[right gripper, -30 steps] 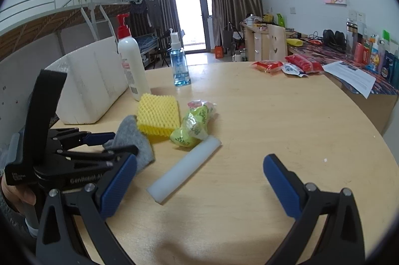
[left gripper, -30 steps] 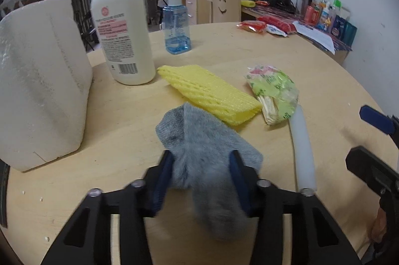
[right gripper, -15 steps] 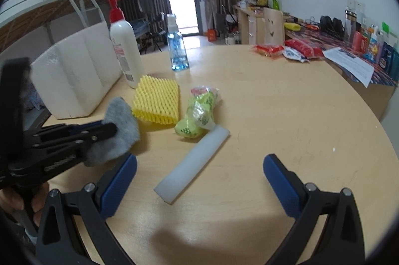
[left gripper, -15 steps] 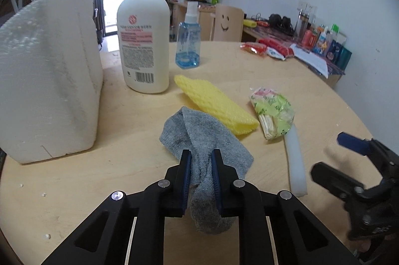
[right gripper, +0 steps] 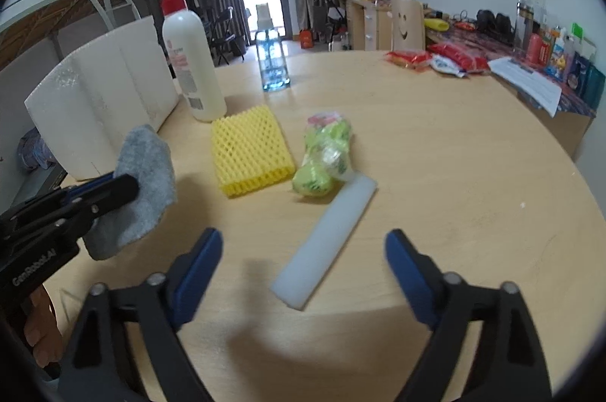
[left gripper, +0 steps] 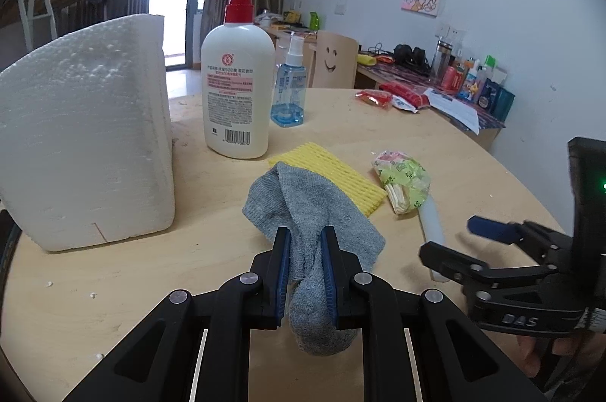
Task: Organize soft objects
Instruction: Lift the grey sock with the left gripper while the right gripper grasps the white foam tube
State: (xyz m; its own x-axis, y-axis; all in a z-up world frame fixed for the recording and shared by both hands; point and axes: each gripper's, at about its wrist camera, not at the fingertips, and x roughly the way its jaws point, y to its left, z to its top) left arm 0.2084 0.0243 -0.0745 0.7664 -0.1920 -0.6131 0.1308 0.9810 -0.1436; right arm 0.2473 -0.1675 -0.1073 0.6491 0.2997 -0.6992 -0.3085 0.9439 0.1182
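My left gripper [left gripper: 306, 236] is shut on a grey sock [left gripper: 306, 209], which hangs lifted off the round wooden table [left gripper: 113, 273]. The right wrist view shows the same sock [right gripper: 144, 175] held at the left by the left gripper [right gripper: 125, 184]. My right gripper [right gripper: 303, 246] hovers over the near end of a white foam strip [right gripper: 329, 239]; its jaws are closing and its pads do not touch the strip. A yellow foam net [right gripper: 250, 148] and a green crinkly packet [right gripper: 325, 156] lie just beyond. The right gripper [left gripper: 450, 239] appears at the right of the left wrist view.
A large white styrofoam block [left gripper: 83, 144] stands at the left. A white pump bottle [left gripper: 236, 91] and a blue spray bottle [left gripper: 289, 91] stand behind the foam net. Red snack packets [right gripper: 435, 59] and papers lie at the table's far right edge.
The left gripper closed on the grey sock and lifted it off the table toward the left. The right gripper moved in over the white foam strip and its jaws narrowed.
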